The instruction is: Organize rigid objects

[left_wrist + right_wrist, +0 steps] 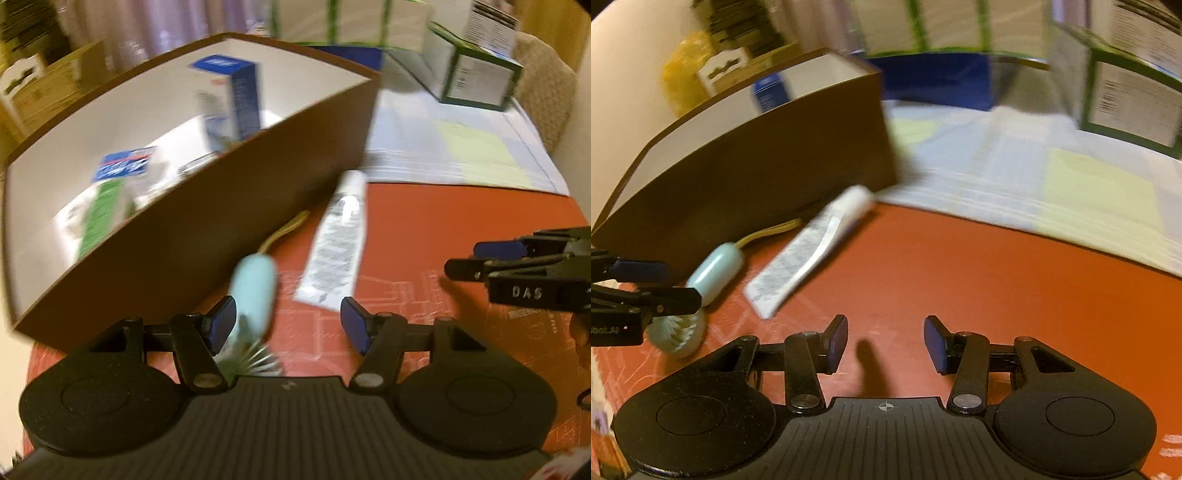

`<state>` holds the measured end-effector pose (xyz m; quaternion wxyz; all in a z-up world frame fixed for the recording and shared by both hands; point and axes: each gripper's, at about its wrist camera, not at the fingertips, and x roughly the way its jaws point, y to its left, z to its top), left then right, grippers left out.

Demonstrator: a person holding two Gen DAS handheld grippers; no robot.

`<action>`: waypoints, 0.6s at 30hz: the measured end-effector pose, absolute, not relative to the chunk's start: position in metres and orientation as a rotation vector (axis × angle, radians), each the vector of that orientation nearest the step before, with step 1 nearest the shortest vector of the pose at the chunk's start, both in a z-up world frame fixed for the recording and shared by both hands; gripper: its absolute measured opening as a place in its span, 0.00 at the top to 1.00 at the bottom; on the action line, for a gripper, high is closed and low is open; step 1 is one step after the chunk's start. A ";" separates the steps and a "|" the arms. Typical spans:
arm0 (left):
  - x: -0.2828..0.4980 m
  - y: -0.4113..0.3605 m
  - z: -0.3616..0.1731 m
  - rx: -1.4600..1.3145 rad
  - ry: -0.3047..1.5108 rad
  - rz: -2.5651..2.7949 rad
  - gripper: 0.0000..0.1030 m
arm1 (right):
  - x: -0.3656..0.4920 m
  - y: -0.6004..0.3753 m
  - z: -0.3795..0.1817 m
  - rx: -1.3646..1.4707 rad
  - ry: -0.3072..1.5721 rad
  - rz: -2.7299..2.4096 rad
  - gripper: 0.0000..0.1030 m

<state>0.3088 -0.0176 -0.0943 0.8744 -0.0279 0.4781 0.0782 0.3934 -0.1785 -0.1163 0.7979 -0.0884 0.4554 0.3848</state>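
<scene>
A brown box (229, 236) with a white inside stands on the red mat and holds a blue carton (236, 96) and some packets. In front of it lie a pale blue brush (255, 284) with white bristles and a white tube (336, 240). My left gripper (288, 325) hangs open over the brush; the handle lies close by the left pad and well apart from the right one. In the right wrist view the brush (714, 269) and the tube (812, 243) lie to the left, with the left gripper (681, 282) over the brush. My right gripper (886, 343) is open above bare mat, nothing between its pads.
A yellow cord (284, 229) runs from the brush along the foot of the box. A striped cloth (461, 155) covers the far half of the table. Green-edged cartons (476, 74) stand at the back, with a dark blue container (934, 81) beside them.
</scene>
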 end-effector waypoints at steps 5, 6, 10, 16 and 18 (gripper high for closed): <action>0.336 -0.036 -0.106 0.006 1.007 0.079 0.43 | 0.409 -0.211 -0.110 -0.153 0.972 0.723 0.58; 0.340 -0.038 -0.110 0.020 1.013 0.065 0.43 | 0.412 -0.218 -0.109 -0.146 0.971 0.702 0.58; 0.358 -0.040 -0.125 0.050 1.050 0.048 0.44 | 0.421 -0.245 -0.106 -0.117 0.973 0.624 0.58; 0.378 -0.034 -0.138 0.050 1.075 0.027 0.56 | 0.431 -0.282 -0.105 -0.074 0.980 0.514 0.58; 0.381 -0.035 -0.136 0.038 1.081 0.014 0.64 | 0.432 -0.291 -0.105 -0.058 0.984 0.492 0.58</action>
